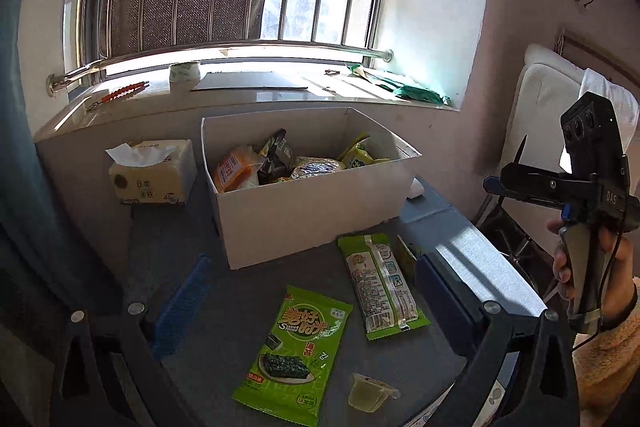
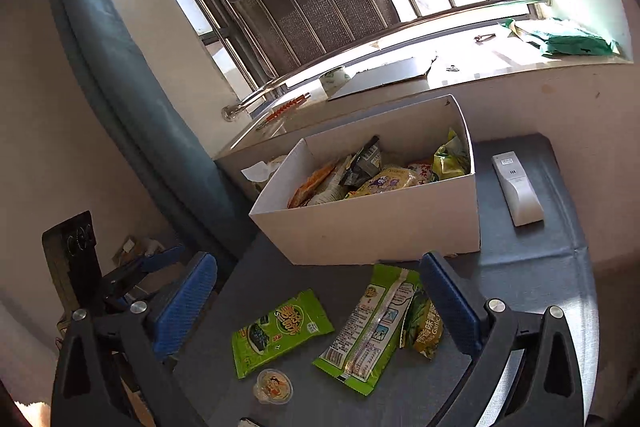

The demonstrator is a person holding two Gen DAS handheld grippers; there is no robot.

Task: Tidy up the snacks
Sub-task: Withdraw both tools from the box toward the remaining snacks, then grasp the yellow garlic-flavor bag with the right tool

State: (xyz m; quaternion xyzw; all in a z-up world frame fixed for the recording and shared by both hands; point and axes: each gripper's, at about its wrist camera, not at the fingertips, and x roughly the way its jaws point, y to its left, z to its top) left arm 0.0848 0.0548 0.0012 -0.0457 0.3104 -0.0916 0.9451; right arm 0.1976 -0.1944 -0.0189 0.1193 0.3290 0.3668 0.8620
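A white cardboard box [image 1: 312, 223] [image 2: 380, 235] holding several snack packets stands on the dark grey table [image 1: 208, 227]. In front of it lie a green seaweed packet [image 1: 296, 351] [image 2: 280, 331], a long green packet [image 1: 380, 287] [image 2: 368, 327], a small yellow-green packet [image 1: 408, 255] [image 2: 426, 323] and a jelly cup [image 1: 370, 391] [image 2: 273, 385]. My left gripper [image 1: 314, 297] hangs open above the seaweed packet, nothing between its blue pads. My right gripper [image 2: 318, 303] is open too, over the loose packets, and empty. In the left wrist view, a hand holds it at the right [image 1: 506, 167].
A tissue pack [image 1: 152, 171] sits left of the box. A white remote-like device [image 2: 516, 187] lies to the box's right. Behind is a window sill [image 1: 256, 95] with a tape roll, a board and green bags. A white-padded chair [image 1: 552, 99] stands at the right.
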